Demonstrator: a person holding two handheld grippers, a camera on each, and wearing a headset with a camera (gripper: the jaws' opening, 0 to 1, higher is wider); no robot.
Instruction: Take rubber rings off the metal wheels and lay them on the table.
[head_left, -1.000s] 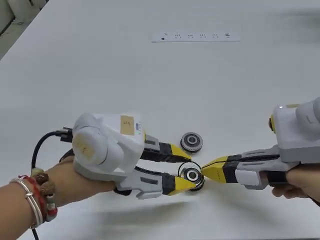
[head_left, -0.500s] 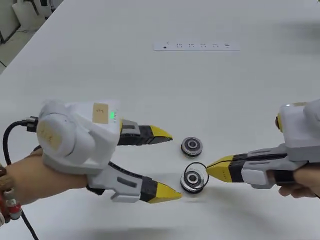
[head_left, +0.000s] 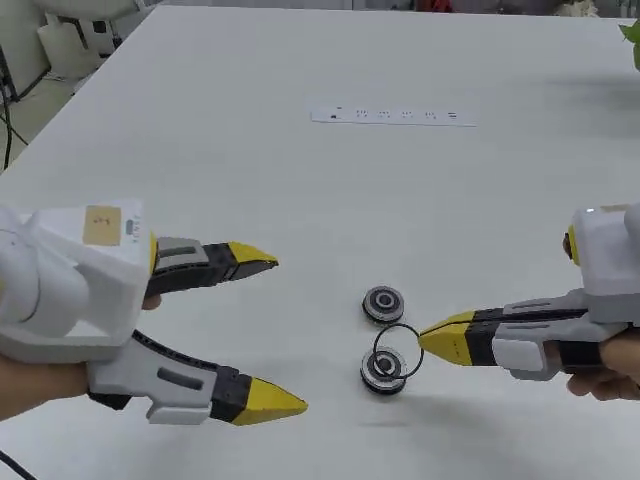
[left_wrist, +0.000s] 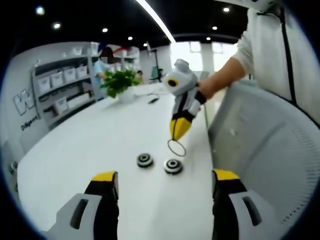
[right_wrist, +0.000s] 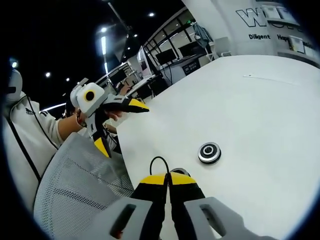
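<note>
Two small metal wheels lie on the white table (head_left: 300, 180): the far wheel (head_left: 383, 303) (left_wrist: 145, 160) (right_wrist: 209, 152) and the near wheel (head_left: 383, 370) (left_wrist: 173, 166). My right gripper (head_left: 425, 336) (right_wrist: 167, 177) comes in from the right, shut on a thin black rubber ring (head_left: 398, 346) (left_wrist: 176, 147) (right_wrist: 159, 163). The ring hangs as a loop just above the near wheel. That wheel (right_wrist: 183, 172) is mostly hidden behind the right jaws. My left gripper (head_left: 280, 333) (left_wrist: 165, 176) stands wide open and holds nothing, well to the left of both wheels.
A white power strip (head_left: 392, 116) lies flat at the far middle of the table. A mesh chair back (left_wrist: 270, 140) stands close beside the table edge. A potted plant (left_wrist: 120, 80) sits at the table's far end.
My left gripper let go of the near wheel, opened wide and drew back to the left. The right gripper stayed shut on the ring, which now hangs free of the wheel.
</note>
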